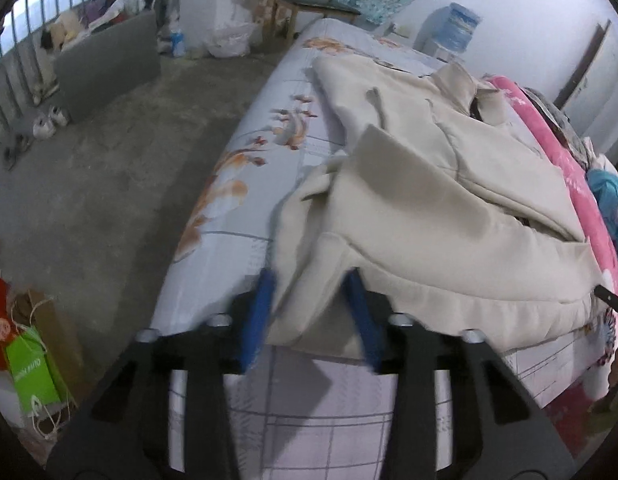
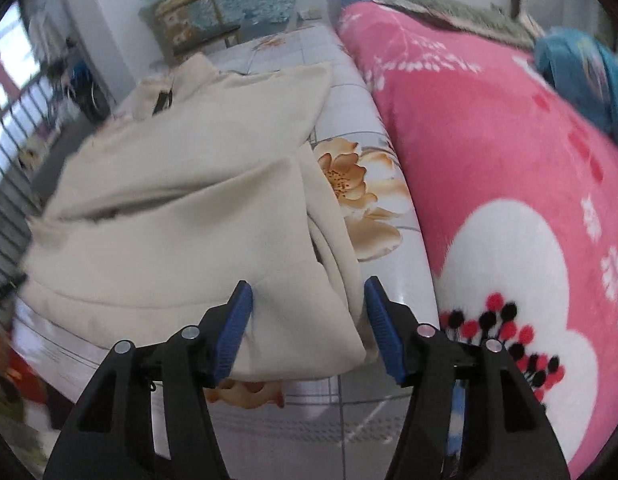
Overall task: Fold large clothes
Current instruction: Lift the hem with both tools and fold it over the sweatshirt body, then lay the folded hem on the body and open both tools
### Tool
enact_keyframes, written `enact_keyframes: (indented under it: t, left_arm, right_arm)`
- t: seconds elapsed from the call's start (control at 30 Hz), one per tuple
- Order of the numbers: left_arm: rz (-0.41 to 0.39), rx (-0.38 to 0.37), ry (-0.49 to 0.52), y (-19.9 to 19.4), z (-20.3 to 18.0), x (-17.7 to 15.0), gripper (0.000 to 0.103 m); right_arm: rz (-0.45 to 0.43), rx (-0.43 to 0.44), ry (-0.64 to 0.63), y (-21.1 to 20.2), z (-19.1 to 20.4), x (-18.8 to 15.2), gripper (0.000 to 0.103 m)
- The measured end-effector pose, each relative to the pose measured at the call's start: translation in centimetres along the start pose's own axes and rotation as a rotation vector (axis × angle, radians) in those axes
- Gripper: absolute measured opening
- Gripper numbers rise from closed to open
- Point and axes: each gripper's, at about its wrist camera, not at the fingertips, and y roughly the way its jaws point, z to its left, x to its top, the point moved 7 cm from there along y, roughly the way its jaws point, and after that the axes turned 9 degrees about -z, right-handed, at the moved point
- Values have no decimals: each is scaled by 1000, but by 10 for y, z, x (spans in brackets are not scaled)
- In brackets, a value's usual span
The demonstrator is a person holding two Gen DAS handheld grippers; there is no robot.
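A large beige garment (image 1: 449, 208) lies partly folded on a bed with a pale floral sheet (image 1: 237, 184). In the left wrist view its near corner lies between the blue pads of my left gripper (image 1: 311, 280), whose jaws stand apart and do not pinch the cloth. The right wrist view shows the same garment (image 2: 181, 200) from its other side. Its folded near edge sits between the pads of my right gripper (image 2: 308, 284), which is open, with a gap beside the right pad. Both grippers point down at the bed's near edge.
A pink flowered blanket (image 2: 489, 160) lies piled along the right of the bed, with a blue cloth (image 2: 581, 76) on it. Left of the bed is bare concrete floor (image 1: 109, 184) with shopping bags (image 1: 33, 368), shoes (image 1: 49, 120), a grey board (image 1: 109, 64) and a railing (image 1: 13, 80). A chair (image 1: 317, 4) stands beyond.
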Motion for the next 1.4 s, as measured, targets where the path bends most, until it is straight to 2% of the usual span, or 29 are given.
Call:
enact_keyframes:
  t: [0.07,0.13,0.2,0.3,0.37,0.43,0.5,0.53,0.57,0.63,0.67,0.7,0.77,0.83,0.93,1.03,1.1,1.17,1.27,1.3,1.33,1.37,1.4]
  left_arm:
    - [-22,35,45,-1,-3,-1,14]
    - [-53,39,87,-10,-11,1,9]
    - [-84,29,111,-26,-16,7,8]
    - [-91,-47,83,-53,-14,12,8]
    - [-65,-88,67,-71,-9,6,8]
    - [-31,-97,56,-77,-6,-4,8]
    - [23,-81,69,-67,-1,-19,14]
    - [40,-41,84,-61,4,-23,18]
    - [37,30,98,-57,14,-26,18]
    - [-17,87,114,-62,21,-19,26]
    - [-39,94,115,-66,22,-14,29]
    - [-75,77,109,-73,20,-8,30]
    - [-134,22,114,-82,7,3,32]
    - [-152,-47,141,-81,-16,8,34]
    - [-119,-160,187,-69,-58,7,35]
    - [-45,-270,253,-43,-115,-5,35]
    - [9,-289,293,-25,-140,-16,35]
    - [45,-271,334,-7,-155,-25,35]
    - [-15,-204,445,3,-170,-35,33]
    - [-28,-206,462,3,-174,-36,23]
    - [-29,-224,470,2,-178,-38,11]
    - [-36,-221,482,1,-178,-39,3]
    - [-48,-210,503,0,-181,-39,2]
  right_arm:
    - [-5,-31,-68,3,8,-2,34]
    - [-19,-17,-67,1,13,0,19]
    - [-64,-3,-32,-15,12,7,16]
    - [-104,28,12,-41,8,14,16]
    - [-96,54,43,-56,4,11,15]
    - [-75,72,74,-59,0,5,16]
    - [-41,89,116,-52,-8,-8,20]
    - [-20,69,142,-44,-17,-15,27]
    - [-9,42,172,-39,-25,-18,32]
    - [0,45,265,-38,-40,-19,36]
    - [-27,73,312,-44,-44,-15,36]
    - [-58,65,316,-50,-45,-11,37]
    - [-125,4,257,-63,-40,0,48]
    - [-142,18,203,-66,-23,6,48]
    - [-104,120,108,-55,22,8,49]
    - [-47,221,3,-36,75,3,50]
    - [3,269,-45,-21,107,-4,50]
    - [30,245,-103,-8,127,-13,50]
    - [51,182,-204,9,141,-26,50]
    - [27,170,-236,8,144,-26,46]
    - [22,180,-261,6,149,-27,28]
    - [29,201,-260,5,151,-27,4]
    - [32,206,-254,5,152,-26,5]
